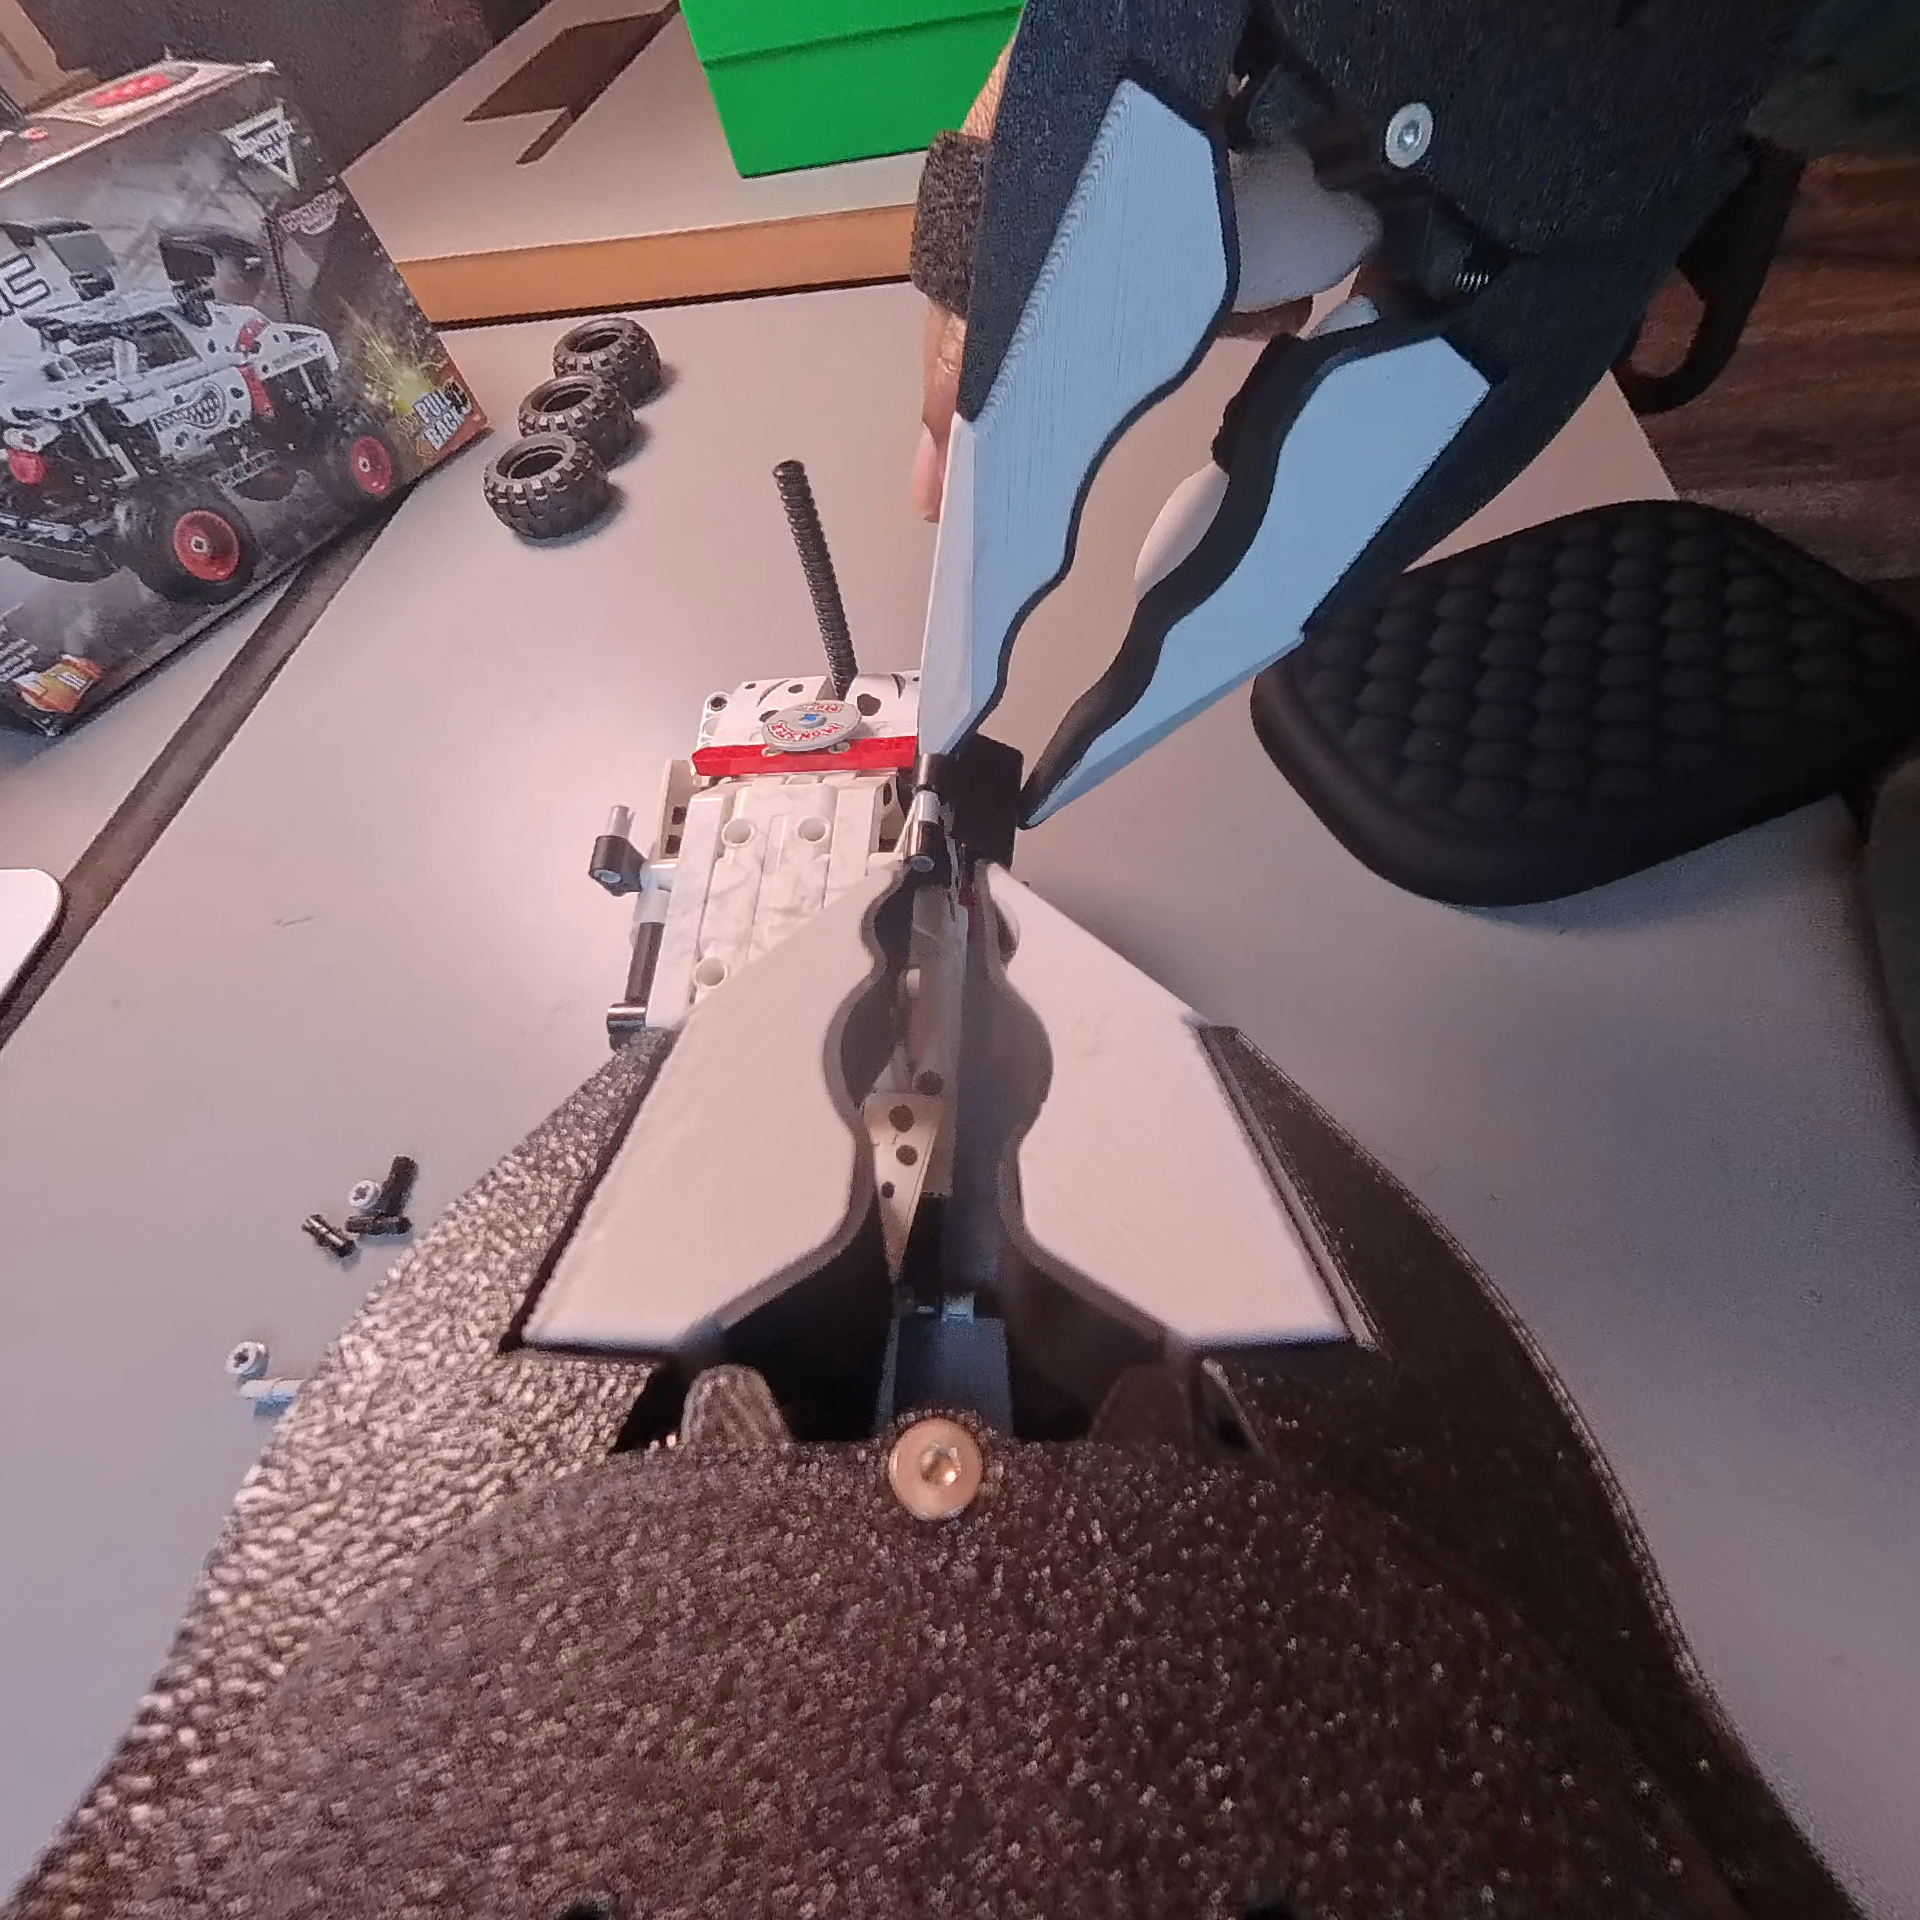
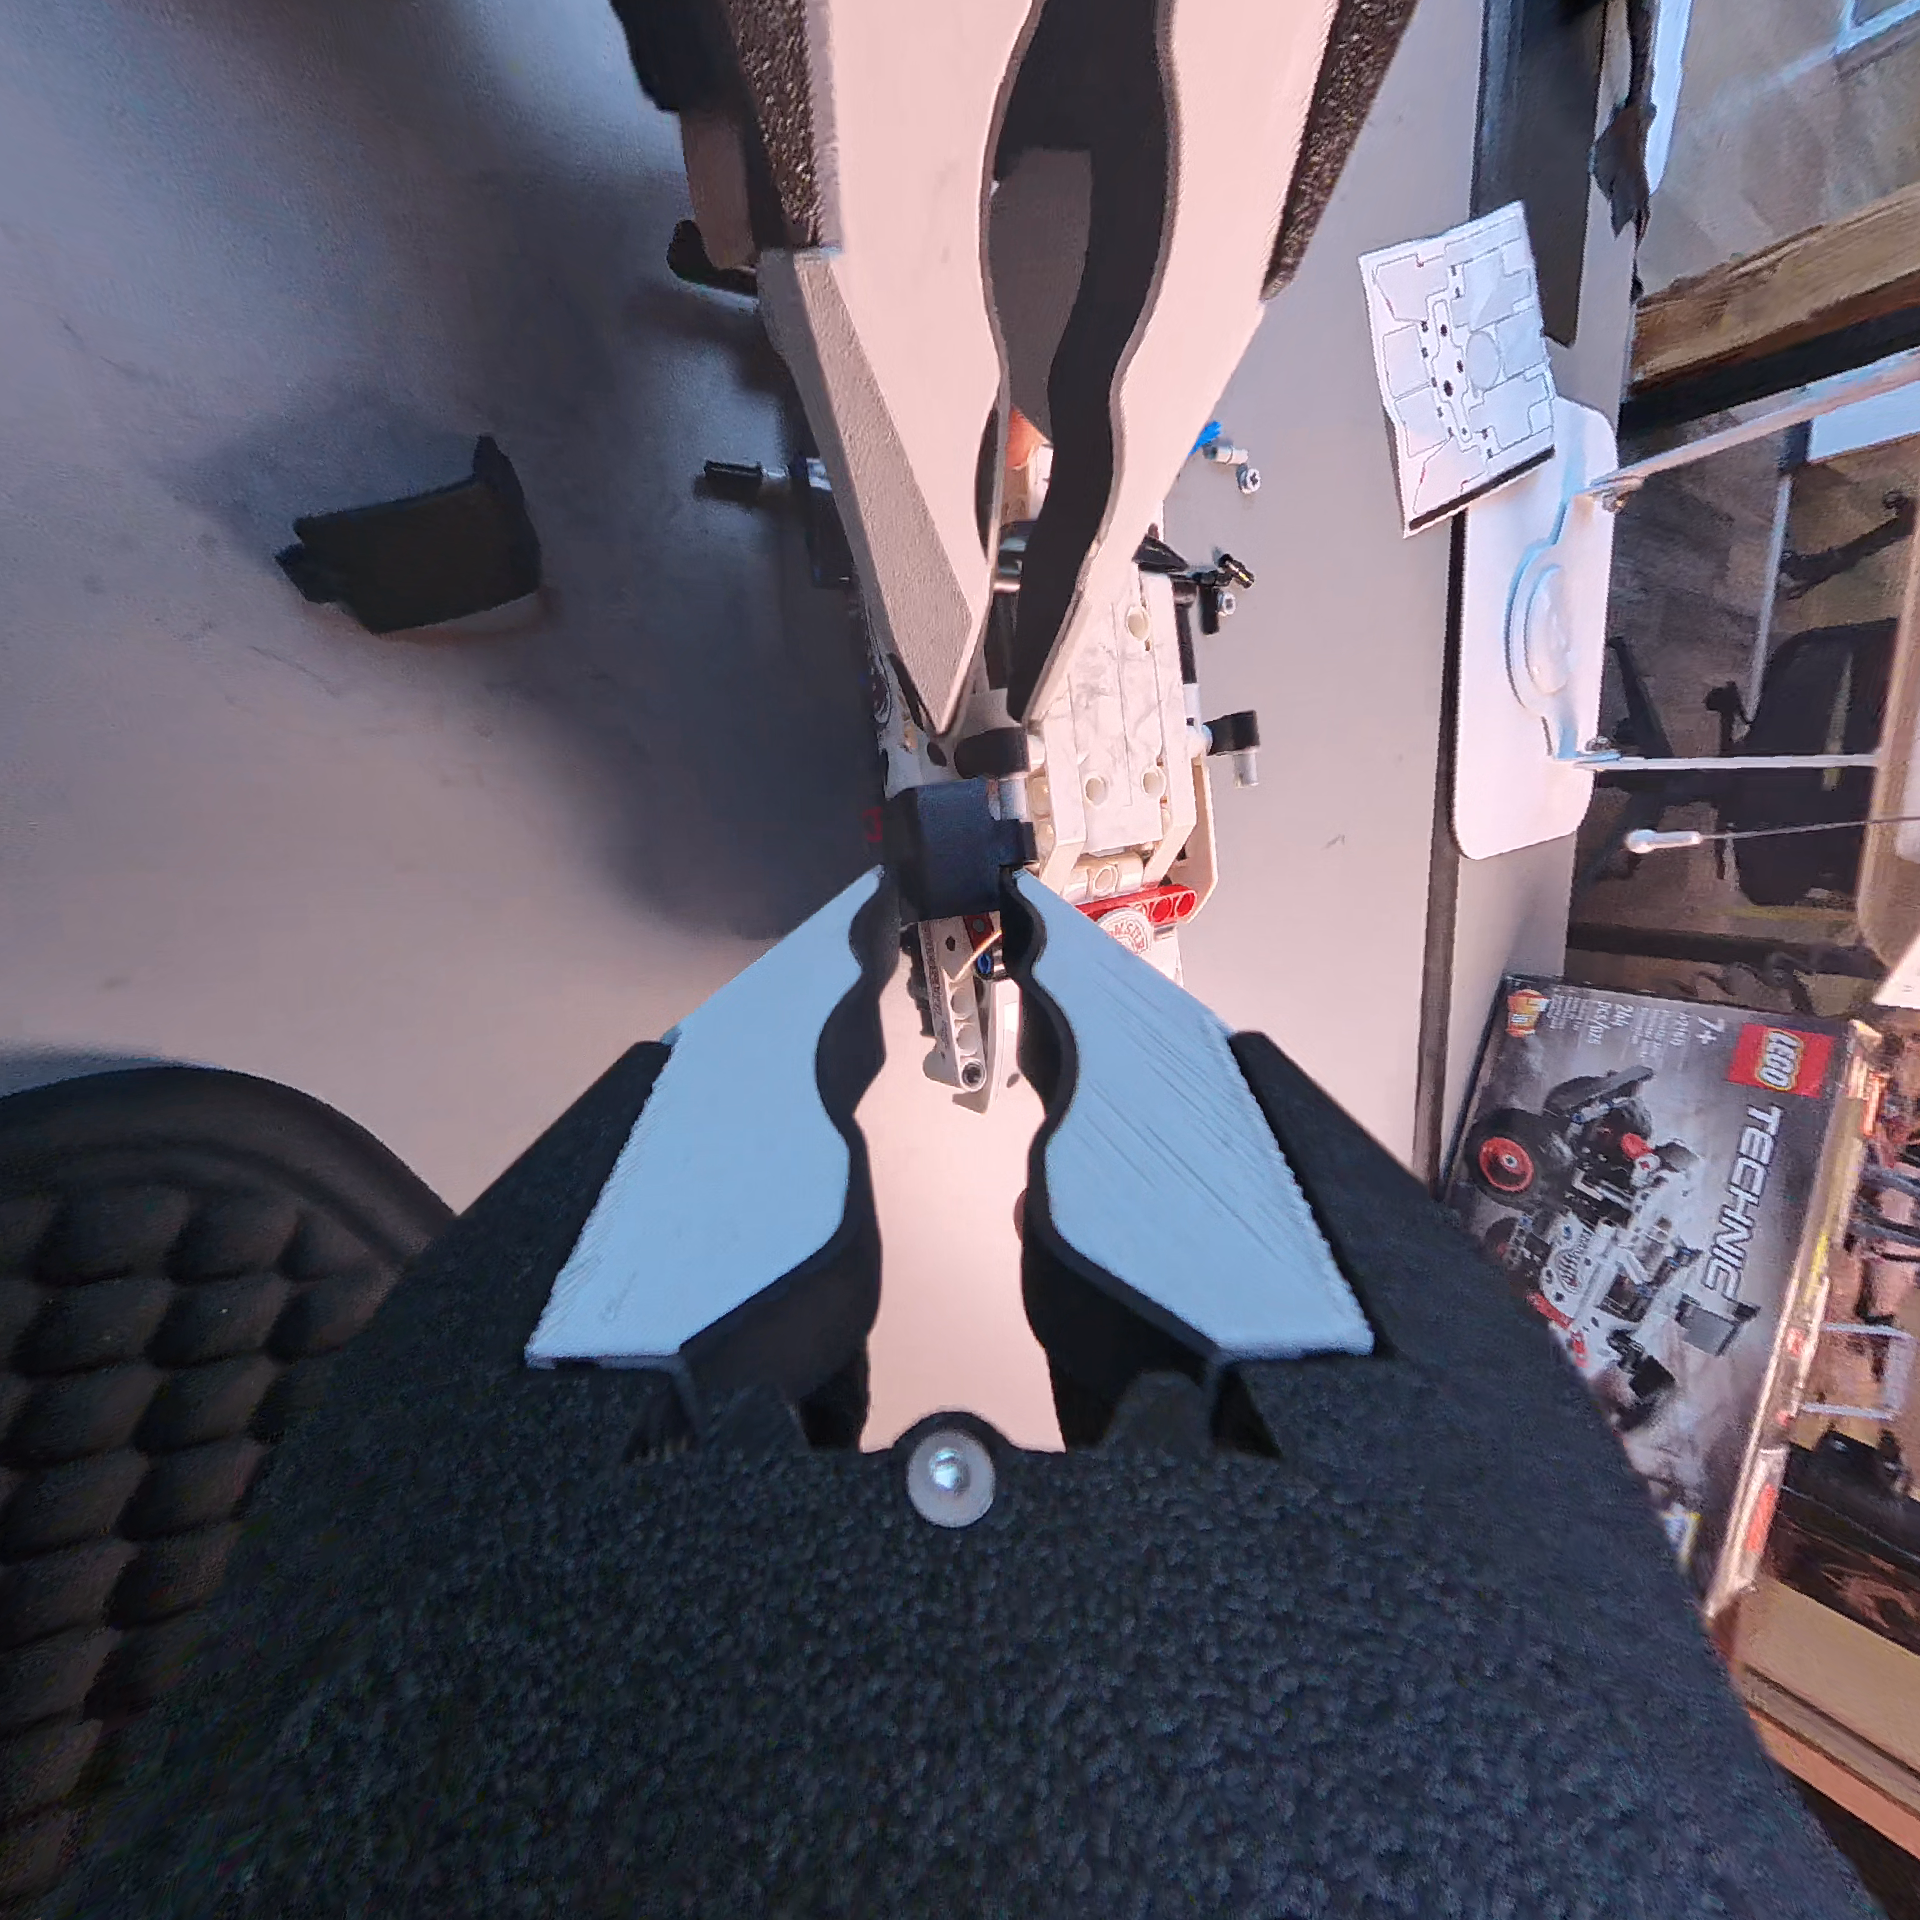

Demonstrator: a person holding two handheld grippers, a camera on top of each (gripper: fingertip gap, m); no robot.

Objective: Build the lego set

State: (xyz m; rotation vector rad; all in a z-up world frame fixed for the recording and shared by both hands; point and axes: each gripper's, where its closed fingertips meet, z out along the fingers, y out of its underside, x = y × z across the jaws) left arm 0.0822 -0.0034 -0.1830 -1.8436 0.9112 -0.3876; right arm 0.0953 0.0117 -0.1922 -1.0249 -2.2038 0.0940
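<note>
The left gripper (image 1: 948,883) is closed narrow on the side of the white, spotted truck body (image 1: 769,862), which sits on the grey table (image 1: 364,831) directly ahead of its fingertips. The right gripper (image 2: 948,883) meets it from the opposite side and clamps a small black piece (image 2: 951,831) between its tips, pressed against the same edge of the body, just beyond the left tips. A red beam (image 1: 800,756) with a round grey disc (image 1: 810,724) on it crosses the body just left of the right gripper's tips, and a black ribbed rod (image 1: 816,561) rises behind the beam. Three black tyres (image 1: 577,436) lie well beyond and to the left of the left gripper, beside the set box (image 1: 187,416). Small black pins (image 1: 364,1210) lie near the left gripper's left flank. A black curved part (image 2: 416,561) lies well left of the right gripper; a sticker sheet (image 2: 1465,364) lies far right.
</note>
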